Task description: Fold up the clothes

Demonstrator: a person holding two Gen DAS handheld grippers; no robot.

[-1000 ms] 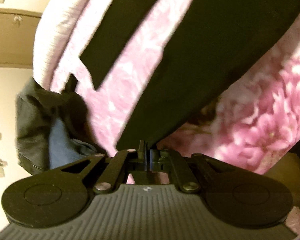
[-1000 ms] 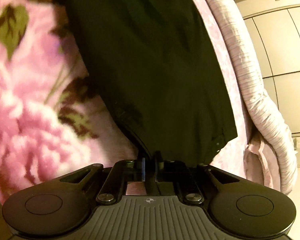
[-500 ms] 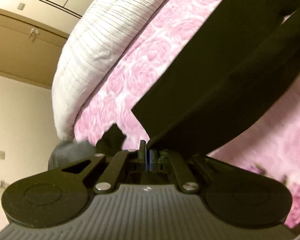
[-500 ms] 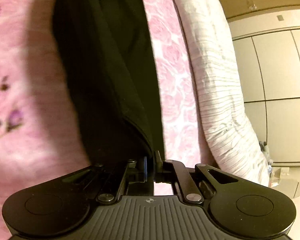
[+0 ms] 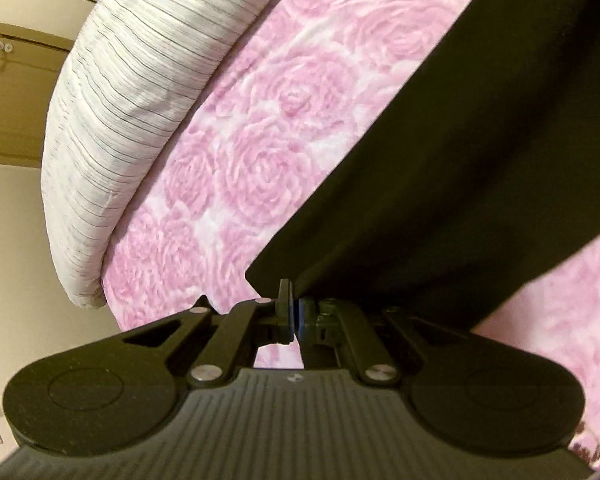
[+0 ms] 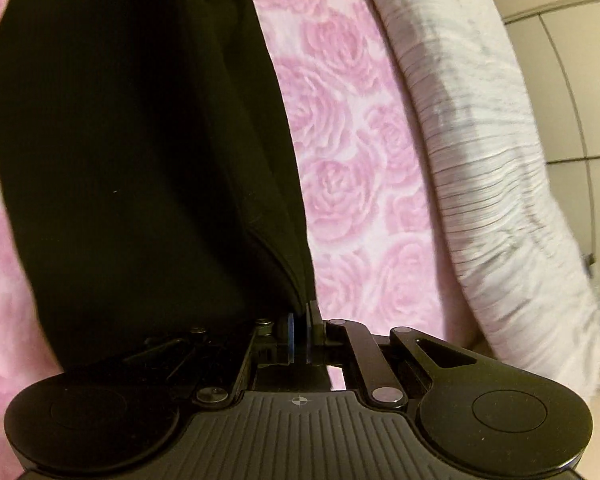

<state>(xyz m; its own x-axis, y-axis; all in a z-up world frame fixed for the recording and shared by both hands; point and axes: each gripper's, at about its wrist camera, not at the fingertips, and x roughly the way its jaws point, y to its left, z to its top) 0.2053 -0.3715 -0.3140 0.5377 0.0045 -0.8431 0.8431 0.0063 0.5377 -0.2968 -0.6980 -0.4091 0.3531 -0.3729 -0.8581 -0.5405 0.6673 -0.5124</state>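
Note:
A black garment (image 5: 460,168) lies doubled over on a pink rose-patterned blanket (image 5: 260,152). My left gripper (image 5: 294,300) is shut on one corner of it, with the cloth running up and to the right from the jaws. In the right wrist view the same black garment (image 6: 132,140) fills the left half, its folded edge showing two layers. My right gripper (image 6: 302,312) is shut on the lower corner of that edge. The cloth hides the left finger of the right gripper.
A white striped quilt (image 5: 140,92) is rolled along the blanket's far side, also the white quilt (image 6: 492,140) in the right view. Beyond it stand beige cabinet doors (image 6: 580,92) and a cream wall (image 5: 8,260).
Both grippers have carried the garment's edge forward over itself toward the white quilt, so the black cloth now lies doubled. The dark clothes pile seen at the left earlier is out of view.

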